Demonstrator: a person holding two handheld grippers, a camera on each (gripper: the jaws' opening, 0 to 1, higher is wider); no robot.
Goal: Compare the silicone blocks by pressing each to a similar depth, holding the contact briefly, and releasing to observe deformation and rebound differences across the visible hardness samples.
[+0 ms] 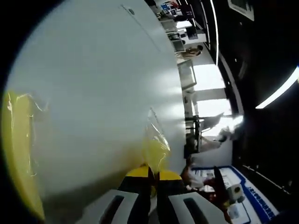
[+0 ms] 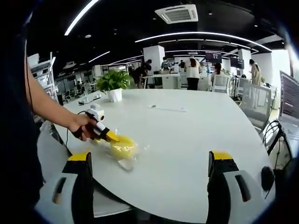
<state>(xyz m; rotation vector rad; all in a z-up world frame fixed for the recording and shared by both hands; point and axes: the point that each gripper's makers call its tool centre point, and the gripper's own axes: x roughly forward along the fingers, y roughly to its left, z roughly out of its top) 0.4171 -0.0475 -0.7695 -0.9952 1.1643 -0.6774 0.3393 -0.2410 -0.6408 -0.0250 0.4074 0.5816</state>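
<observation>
Yellow silicone block in a clear plastic wrapper (image 2: 123, 148) lies on the white round counter (image 2: 187, 135), near its edge. Left gripper (image 2: 111, 137), held in a person's hand (image 2: 83, 127), touches the block with its fingers (image 1: 152, 175) nearly closed, pinching the wrapper (image 1: 156, 140). Right gripper (image 2: 152, 161) hovers apart over the counter, fingers (image 2: 219, 158) spread wide, holding nothing. A potted green plant (image 2: 113, 84) stands farther back.

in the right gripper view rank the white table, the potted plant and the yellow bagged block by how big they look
1. white table
2. and 3. potted plant and yellow bagged block: they look alike in size, and the plant stands farther off, so unranked.
</observation>
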